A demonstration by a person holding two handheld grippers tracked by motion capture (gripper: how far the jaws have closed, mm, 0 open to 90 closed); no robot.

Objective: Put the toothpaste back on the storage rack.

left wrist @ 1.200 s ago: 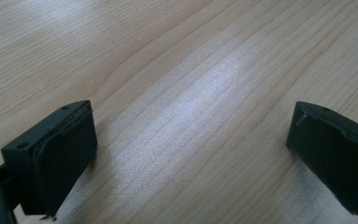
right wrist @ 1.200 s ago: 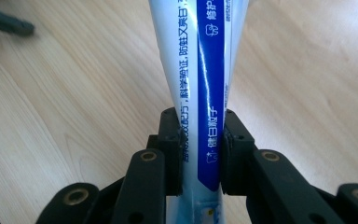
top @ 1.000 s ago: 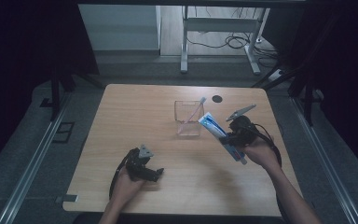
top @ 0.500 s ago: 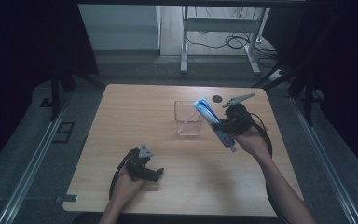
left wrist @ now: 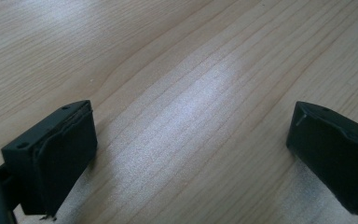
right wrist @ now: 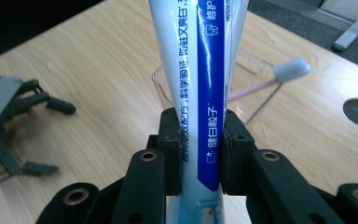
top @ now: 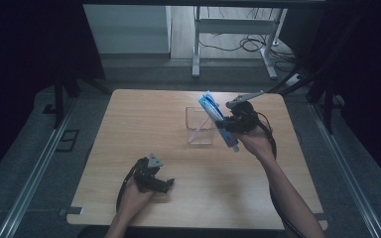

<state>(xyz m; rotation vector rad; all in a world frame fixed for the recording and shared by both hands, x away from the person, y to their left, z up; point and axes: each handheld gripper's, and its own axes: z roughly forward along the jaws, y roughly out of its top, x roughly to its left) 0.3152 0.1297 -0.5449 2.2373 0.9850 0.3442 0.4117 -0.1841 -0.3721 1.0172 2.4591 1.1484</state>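
Left gripper (top: 164, 184) rests on the near-left of the table (top: 144, 119), jaws apart, nothing between them; no hazard there. Mid-table stands a clear cup (top: 200, 126) holding a pink toothbrush (right wrist: 279, 77). Right gripper (right wrist: 200, 135), clamped on the toothpaste tube (right wrist: 200, 70), holds it tilted above the cup's right rim. Risks: the tube may catch the rim and tip the light cup, or knock the toothbrush out.

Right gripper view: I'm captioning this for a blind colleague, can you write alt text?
A blue-and-white toothpaste tube stands clamped between the right gripper's two black jaws. Behind it on the wooden table is a clear cup holding a toothbrush; the left gripper rests at far left.
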